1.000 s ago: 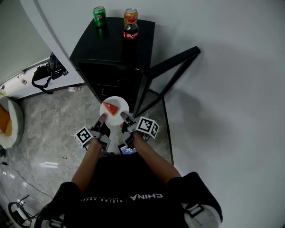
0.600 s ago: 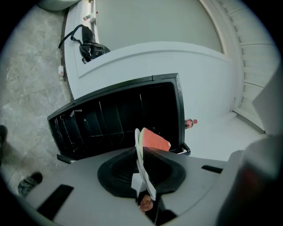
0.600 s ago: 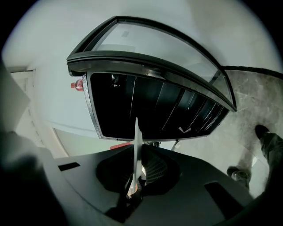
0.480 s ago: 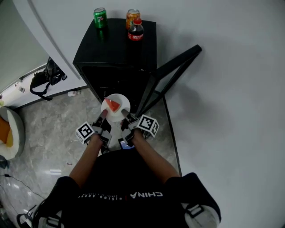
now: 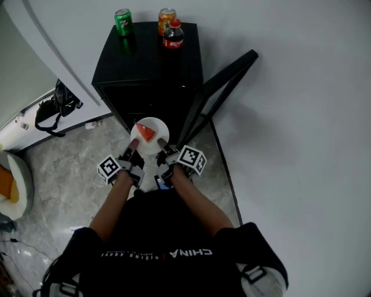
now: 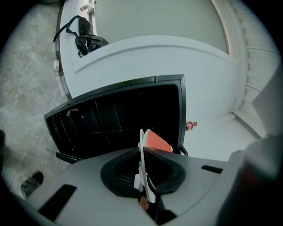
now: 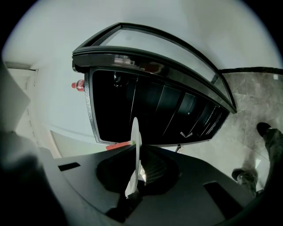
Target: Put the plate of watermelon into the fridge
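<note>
So your biggest thing here is the squat black mini fridge (image 5: 148,58), and its glass-fronted black door (image 5: 217,87) is swung wide open to the right; both gripper views look straight into the dark shelves, so nothing's blocking the way in. The round white plate (image 5: 159,129) is up in the air right at the fridge's open front, not inside yet. Compared with a second ago it's crept closer to the opening, which I'd read as the carry being nearly over and the slide-in coming up next.

Your left hand-held gripper (image 5: 133,149) is clenched on the plate's near-left rim; you can see the white edge pinched between its pads in its own view. Your right hand-held gripper (image 5: 162,146) is grasping the near-right rim the same way. Two-sided hold, plate looks about level; I'd keep it that way, since the red triangular watermelon wedge (image 5: 145,132) just sits loose on top and could slide if you tip it going over the shelf lip.

The green can (image 5: 122,21), orange can (image 5: 166,14) and dark cola bottle (image 5: 173,36) on top of the fridge are well clear of all this.
</note>
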Demonstrator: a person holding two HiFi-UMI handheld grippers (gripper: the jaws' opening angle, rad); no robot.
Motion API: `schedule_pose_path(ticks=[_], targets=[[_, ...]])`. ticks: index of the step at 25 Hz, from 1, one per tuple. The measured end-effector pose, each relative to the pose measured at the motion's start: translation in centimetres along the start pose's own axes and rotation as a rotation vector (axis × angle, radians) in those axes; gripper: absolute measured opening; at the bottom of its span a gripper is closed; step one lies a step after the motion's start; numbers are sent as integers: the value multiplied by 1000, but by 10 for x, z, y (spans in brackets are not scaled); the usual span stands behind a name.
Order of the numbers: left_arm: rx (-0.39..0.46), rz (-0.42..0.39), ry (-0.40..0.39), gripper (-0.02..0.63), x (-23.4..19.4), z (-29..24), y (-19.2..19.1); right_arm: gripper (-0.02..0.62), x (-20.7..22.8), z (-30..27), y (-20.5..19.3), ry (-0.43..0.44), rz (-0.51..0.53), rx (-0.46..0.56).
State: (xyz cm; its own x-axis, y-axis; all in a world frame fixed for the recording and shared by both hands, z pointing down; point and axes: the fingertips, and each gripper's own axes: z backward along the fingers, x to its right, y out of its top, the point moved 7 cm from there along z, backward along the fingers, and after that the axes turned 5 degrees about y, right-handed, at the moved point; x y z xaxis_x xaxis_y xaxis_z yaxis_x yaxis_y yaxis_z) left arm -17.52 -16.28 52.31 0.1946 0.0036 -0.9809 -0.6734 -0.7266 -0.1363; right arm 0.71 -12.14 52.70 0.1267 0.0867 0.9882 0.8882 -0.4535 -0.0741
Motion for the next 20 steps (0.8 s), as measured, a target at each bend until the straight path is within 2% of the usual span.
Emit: schedule_pose_path(ticks=[12,17,20], targets=[[8,-19,25,31,-2,-10,-5,31,8,-3,11,-7,-40,-14],[28,-33,4,35,-2,-19,3,31,13,-16,17,14,-54,4],[30,-24,4,67,-9,-30,10,31,22,-28,22,21,-62,25]])
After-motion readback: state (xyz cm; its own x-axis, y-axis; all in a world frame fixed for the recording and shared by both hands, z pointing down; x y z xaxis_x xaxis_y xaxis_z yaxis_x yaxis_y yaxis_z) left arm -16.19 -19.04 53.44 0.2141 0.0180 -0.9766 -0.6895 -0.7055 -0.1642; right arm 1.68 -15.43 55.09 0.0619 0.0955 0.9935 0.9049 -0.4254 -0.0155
